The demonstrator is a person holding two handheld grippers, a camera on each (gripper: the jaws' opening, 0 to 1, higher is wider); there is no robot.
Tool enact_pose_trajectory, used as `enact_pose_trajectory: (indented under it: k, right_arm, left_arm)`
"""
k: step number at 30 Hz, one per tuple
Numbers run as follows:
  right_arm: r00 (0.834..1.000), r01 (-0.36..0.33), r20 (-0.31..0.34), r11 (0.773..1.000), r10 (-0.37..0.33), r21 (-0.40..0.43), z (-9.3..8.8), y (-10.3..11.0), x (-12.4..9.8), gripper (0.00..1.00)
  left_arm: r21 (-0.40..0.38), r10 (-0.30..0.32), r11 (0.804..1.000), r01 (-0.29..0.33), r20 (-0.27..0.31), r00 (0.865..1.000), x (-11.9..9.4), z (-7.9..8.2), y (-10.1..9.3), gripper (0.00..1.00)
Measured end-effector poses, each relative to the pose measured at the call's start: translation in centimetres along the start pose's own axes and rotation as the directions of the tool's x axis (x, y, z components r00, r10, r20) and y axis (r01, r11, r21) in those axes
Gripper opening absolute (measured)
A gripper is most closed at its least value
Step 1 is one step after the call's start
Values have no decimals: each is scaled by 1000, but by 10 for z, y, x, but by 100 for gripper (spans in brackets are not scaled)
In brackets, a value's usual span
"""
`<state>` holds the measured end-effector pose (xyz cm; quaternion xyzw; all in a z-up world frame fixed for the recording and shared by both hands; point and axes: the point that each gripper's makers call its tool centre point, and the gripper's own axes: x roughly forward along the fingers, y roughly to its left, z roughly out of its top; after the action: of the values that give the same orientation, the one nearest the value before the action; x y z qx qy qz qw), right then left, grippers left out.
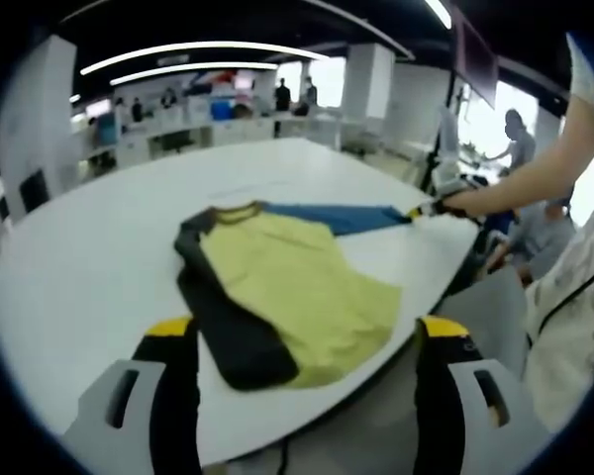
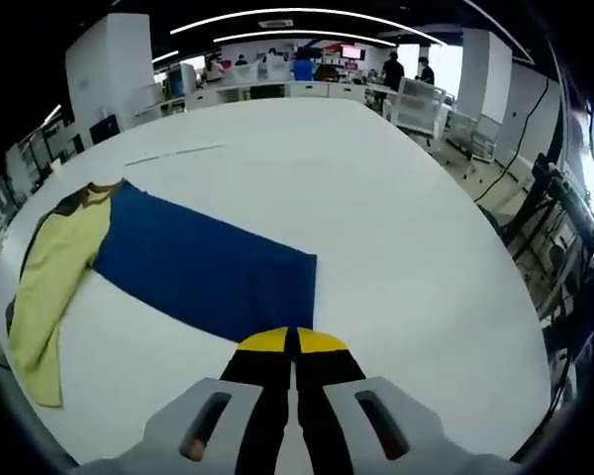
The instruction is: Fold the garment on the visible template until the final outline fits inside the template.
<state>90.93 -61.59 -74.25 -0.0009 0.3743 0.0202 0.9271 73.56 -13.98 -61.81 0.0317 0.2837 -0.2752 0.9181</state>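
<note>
My right gripper [image 2: 293, 341] is pinching the blue sleeve [image 2: 206, 267] closed at its 6 o'clock edge; my left gripper [image 1: 307, 341] is hovering open over the shirt [image 1: 287, 287] on the worktop [image 1: 89, 257].

No text, label, brand, number or sign can be read in either view. The shirt [image 1: 287, 297] carries no print that I can see. The screens [image 2: 329, 49] far behind the tabletop [image 2: 376, 198] are too small and blurred to read.
</note>
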Motion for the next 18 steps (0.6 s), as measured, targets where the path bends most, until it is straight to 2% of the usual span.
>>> enact_pose_trajectory:
  k: [1,4,7,14,18]
  right_arm:
    - [1000,3,3,1000,-3,10,0,-1,0,1]
    - [999,27,32,993,-31,117,4,-11,-3,1]
    - [997,46,48,980,-56,191,3,-29,2,1]
    - [993,86,49,946,-107,312,-7,-59,5,1]
    - [992,101,37,939,-120,328,-15,-62,5,1]
  left_arm:
    - [1,-1,1000,1,2,1000,0,1,0,87]
    - [8,-3,1000,3,11,1000,1,5,0,89]
    - [12,-9,1000,9,17,1000,1,8,-2,89]
    - [19,-20,1000,19,8,1000,2,4,-5,90]
    - [20,-23,1000,23,6,1000,2,3,-5,90]
